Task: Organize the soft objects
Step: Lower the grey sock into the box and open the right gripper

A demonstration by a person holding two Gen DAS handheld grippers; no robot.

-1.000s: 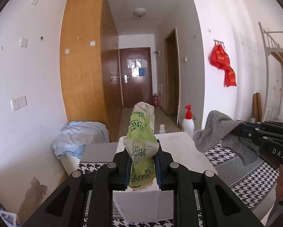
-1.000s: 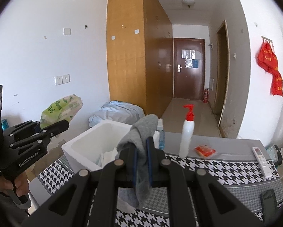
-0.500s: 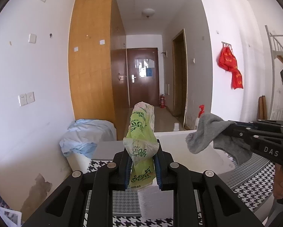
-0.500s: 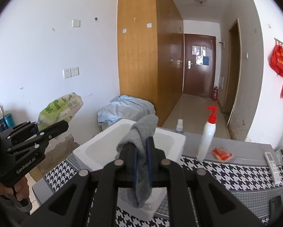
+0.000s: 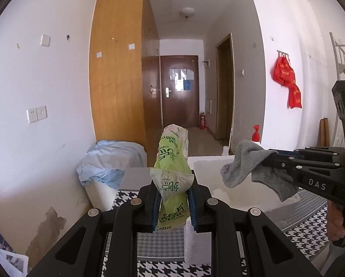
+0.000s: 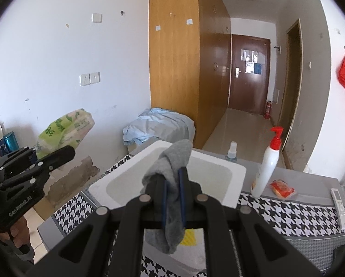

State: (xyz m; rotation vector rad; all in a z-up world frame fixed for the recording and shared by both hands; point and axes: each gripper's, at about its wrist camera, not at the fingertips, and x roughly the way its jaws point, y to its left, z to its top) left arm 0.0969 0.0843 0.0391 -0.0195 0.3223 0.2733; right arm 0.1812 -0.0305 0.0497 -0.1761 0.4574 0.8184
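**Sock and tissue pack both up in the air, white tub waiting below**

Sock (image 6: 172, 184) first: it's grey, draped over the right gripper (image 6: 173, 198), whose jaws pinch it mid-length so the toe flops forward and the cuff dangles underneath. It hangs right above the white foam tub (image 6: 167, 180), and that looks like the reason for the carry: a soft thing brought over an open container, ready to go in once the grip loosens.

Over on the other side, the left gripper (image 5: 173, 198) has its jaws squeezed into the waist of a green tissue pack (image 5: 172, 173), which stands nearly upright and bulges above the pinch. The soft wrapper is giving way there. It sits just left of the tub's near corner, not yet over the opening, so I'd judge it is waiting its turn.

Writing, then. The right gripper's flank reads "DAS" in the left wrist view; the left one reads "GenRobot.AI" in the other. The pack carries green Chinese characters I can't make out.

On the houndstooth surface (image 6: 288, 205) beside the tub: a white pump bottle (image 6: 268, 164) with a red top, a small red packet (image 6: 282, 188), a remote (image 6: 340, 204).
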